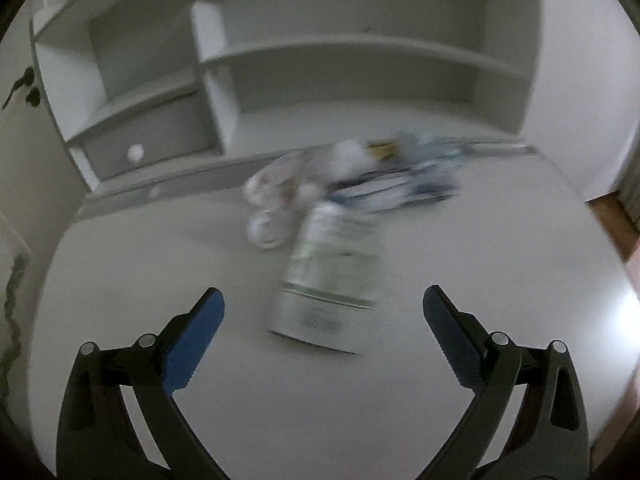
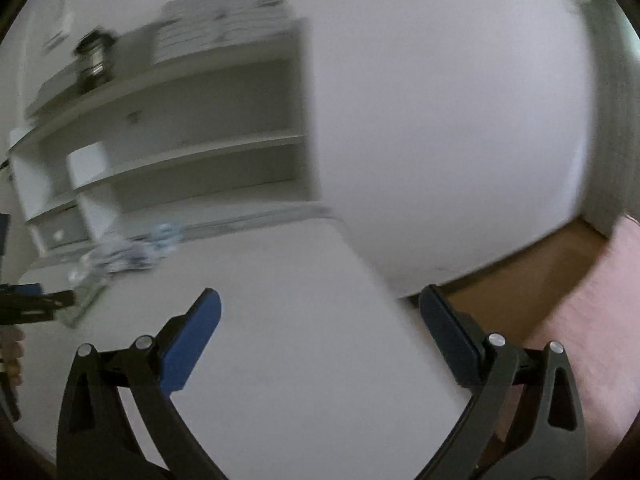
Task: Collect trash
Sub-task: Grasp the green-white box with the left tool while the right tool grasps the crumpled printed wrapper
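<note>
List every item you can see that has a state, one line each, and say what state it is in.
left gripper: open, holding nothing
right gripper: open, holding nothing
bottle: lying on its side on the desk, ahead of the left gripper
trash pile: loose on the desk, blurred
drawer: shut

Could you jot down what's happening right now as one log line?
left gripper: jaws open, facing bottle | right gripper: jaws open, empty, over desk | trash pile: untouched
</note>
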Demonstrator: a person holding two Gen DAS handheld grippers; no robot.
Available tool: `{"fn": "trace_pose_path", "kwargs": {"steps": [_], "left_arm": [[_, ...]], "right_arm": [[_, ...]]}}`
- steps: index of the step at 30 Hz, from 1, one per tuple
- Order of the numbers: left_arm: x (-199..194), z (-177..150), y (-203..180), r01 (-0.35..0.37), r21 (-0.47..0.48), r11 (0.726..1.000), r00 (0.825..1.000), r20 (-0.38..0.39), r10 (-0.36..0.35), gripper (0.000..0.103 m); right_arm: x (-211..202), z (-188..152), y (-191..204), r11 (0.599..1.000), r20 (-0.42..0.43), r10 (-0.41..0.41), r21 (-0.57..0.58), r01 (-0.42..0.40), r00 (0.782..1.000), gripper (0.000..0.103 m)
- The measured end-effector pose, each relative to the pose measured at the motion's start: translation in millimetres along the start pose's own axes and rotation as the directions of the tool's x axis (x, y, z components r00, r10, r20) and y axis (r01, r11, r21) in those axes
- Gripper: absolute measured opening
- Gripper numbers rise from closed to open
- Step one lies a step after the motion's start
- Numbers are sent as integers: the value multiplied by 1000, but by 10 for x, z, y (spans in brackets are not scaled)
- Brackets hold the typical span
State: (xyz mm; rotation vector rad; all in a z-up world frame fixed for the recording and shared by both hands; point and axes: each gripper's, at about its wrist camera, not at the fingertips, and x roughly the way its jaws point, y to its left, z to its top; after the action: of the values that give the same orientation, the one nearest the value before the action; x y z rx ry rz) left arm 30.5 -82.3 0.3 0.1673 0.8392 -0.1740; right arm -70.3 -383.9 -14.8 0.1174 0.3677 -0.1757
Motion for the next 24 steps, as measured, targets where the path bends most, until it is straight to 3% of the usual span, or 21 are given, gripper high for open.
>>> {"fn": "trace_pose_path", "kwargs": {"steps": [6,7,8,9,10,12,16,18,21,24], "left_arm": [[409,91,38,21,105,994,998,-67,-14,96],[467,57,28,32,116,993,997,-77,-23,92],[499,41,36,73,116,991,994,-90,-63,72],[488,45,77,142,94,985,987,-87,-134,60],[463,63,108,133,94,987,989,-81,-126,54],[407,90,210,163,78,984,985,-73,-157,54],[181,90,581,148,17,989,989,-15,-147,54],[150,65,773,132,-23,991,991,-15,-132,54],[174,-11,1067,92,-82,992,994,-42,-96,54],[244,-81,1290,41,-121,992,996,-73,-50,54]], "right_arm": [[336,191,744,988,-64,121,-89,-126,991,96],[378,221,826,985,-71,131,-101,-138,989,96],[437,261,925,981,-81,144,-120,-153,986,96],[500,296,1014,978,-87,149,-133,-159,985,96],[577,323,1111,974,-97,159,-148,-172,982,96],[661,360,1220,959,-128,211,-162,-231,969,96],[964,484,1497,880,-248,392,-178,-440,886,96],[1140,536,1717,835,-295,422,-241,-494,858,96],[1430,548,2025,783,-364,389,-354,-512,846,93],[1704,516,2177,771,-421,344,-384,-509,839,92]]}}
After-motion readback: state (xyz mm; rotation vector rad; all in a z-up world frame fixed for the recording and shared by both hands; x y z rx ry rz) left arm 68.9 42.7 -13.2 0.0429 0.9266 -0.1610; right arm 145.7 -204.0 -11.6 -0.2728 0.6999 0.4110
